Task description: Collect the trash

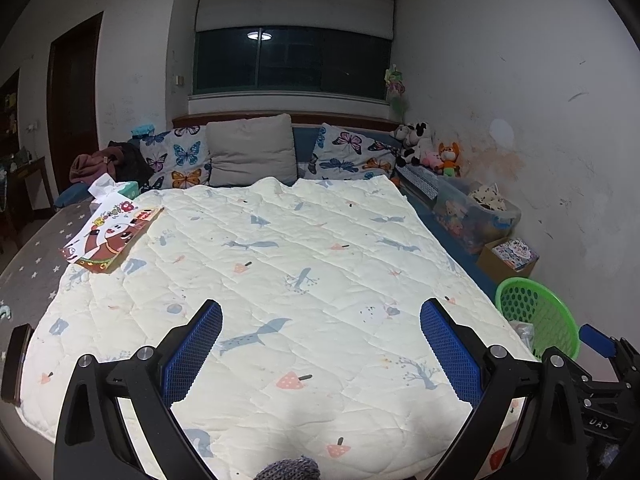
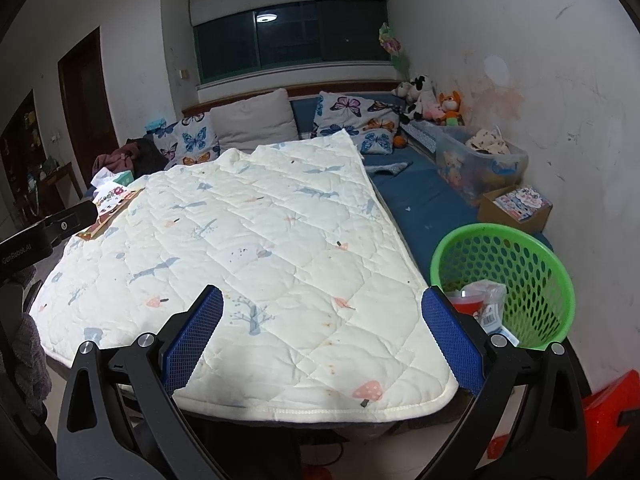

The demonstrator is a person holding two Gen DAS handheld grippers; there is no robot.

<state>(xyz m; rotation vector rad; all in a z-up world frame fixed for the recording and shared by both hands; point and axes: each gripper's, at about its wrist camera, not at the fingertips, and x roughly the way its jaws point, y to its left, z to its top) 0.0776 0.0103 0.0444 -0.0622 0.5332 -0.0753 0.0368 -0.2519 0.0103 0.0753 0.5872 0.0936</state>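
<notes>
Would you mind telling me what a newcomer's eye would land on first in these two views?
Most likely the cream quilt, printed with whales and mushrooms, spread across the bed. Next comes the bright green basket on the blue mattress by the right wall, with wrappers already inside, and then the colourful cartoon package lying on the quilt's far left edge. Both the left gripper and right gripper hang open and empty.

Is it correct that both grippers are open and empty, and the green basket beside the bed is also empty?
Not quite. Both the left gripper and right gripper are open and empty, but the green basket is not: the right wrist view shows crumpled wrappers inside it.
</notes>
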